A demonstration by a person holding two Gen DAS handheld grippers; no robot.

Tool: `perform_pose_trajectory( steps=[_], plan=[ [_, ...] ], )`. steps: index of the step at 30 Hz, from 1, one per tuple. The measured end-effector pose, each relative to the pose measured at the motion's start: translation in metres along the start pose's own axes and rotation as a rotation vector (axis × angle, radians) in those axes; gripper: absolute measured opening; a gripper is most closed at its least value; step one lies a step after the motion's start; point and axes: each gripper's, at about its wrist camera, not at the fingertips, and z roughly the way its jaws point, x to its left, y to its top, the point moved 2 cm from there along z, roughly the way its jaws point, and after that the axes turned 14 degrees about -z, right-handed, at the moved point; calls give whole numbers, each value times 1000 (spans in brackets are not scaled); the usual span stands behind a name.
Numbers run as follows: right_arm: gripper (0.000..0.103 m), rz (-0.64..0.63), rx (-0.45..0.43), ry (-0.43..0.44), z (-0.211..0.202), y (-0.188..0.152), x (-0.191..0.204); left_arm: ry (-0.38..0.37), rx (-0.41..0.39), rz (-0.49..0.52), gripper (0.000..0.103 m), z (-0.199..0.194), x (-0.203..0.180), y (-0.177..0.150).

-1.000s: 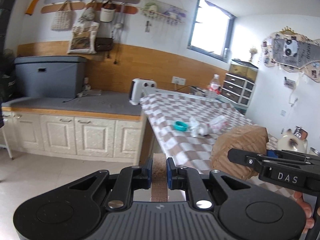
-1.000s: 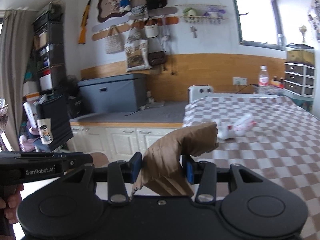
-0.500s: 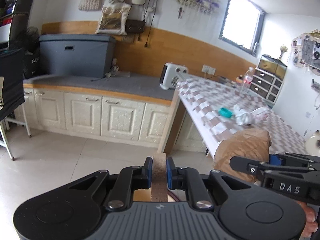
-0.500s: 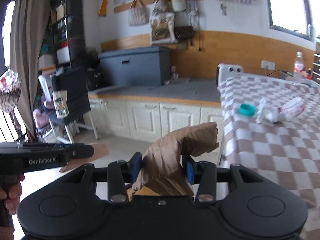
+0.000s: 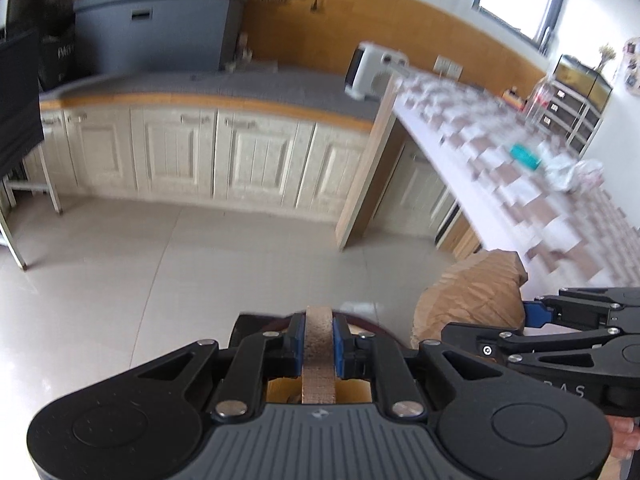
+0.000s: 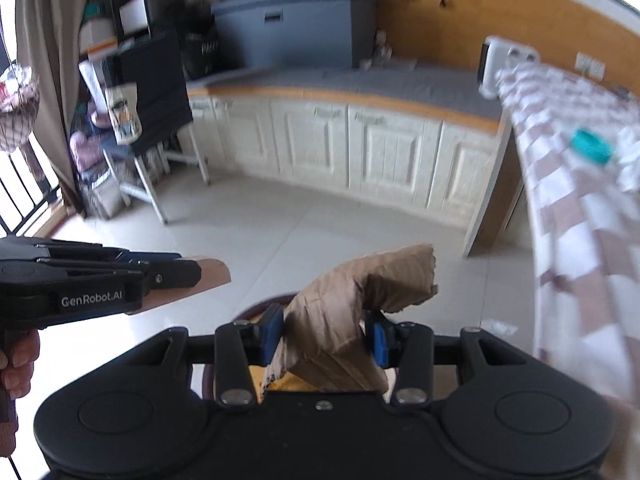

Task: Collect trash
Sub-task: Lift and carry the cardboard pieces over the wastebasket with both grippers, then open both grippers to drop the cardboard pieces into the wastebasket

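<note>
A flat strip of brown cardboard point(image 5: 319, 354) is clamped edge-on between the blue pads of the left claw point(image 5: 319, 346); in the right wrist view the same piece point(image 6: 200, 280) is seen sticking out past the left claw's point(image 6: 188, 274) tips. A crumpled brown paper bag point(image 6: 344, 320) is clamped in the right claw point(image 6: 326, 338), its folded top bent over to the right. In the left wrist view the bag point(image 5: 468, 296) is seen at right, held by the right claw point(image 5: 528, 316), just beside the left claw. Both claws are held over the tiled floor point(image 5: 160, 272), beside the edge of the checked counter point(image 5: 540, 216). A dark round rim point(image 6: 256, 308) is partly visible beneath the claws; what it belongs to cannot be told. On the counter a teal round object point(image 6: 592, 146) and white crumpled trash point(image 5: 572, 170) are noted, blurred, well apart from the claws. White cabinets point(image 5: 200, 156) are seen along the far wall
</note>
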Motion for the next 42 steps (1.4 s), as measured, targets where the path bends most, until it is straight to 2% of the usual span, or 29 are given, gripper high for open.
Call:
perform_pose_trajectory(
  steps=[8,11,14,19,24,27,29,30,31,35,42],
  plan=[
    [46,7,175,53,64,-14,2,37,153,-4,15,55,27,-6],
    [46,-30,226,41,78,-19,6,39,192,-10,15,70,34,-11],
    [48,-55,239,60,84,-21,10,41,236,-23,15,84,40,-16],
    [49,-62,318,82,100,-26,7,53,279,-12,15,103,41,-19],
    [50,-62,307,114,102,-24,9,57,294,18,15,118,34,-17],
    [58,-36,320,129,105,-27,8,59,300,41,16,127,24,-13],
    [61,-14,344,142,109,-31,7,63,309,41,24,132,21,-12],
    [64,-9,362,146,111,-32,9,70,313,37,38,134,21,-12],
    [64,-11,378,150,112,-34,10,77,316,35,47,135,20,-12],
    [64,-29,403,147,113,-37,12,92,327,38,50,136,21,-15],
    [64,-32,432,146,115,-40,12,130,351,37,69,134,31,-21]
  ],
)
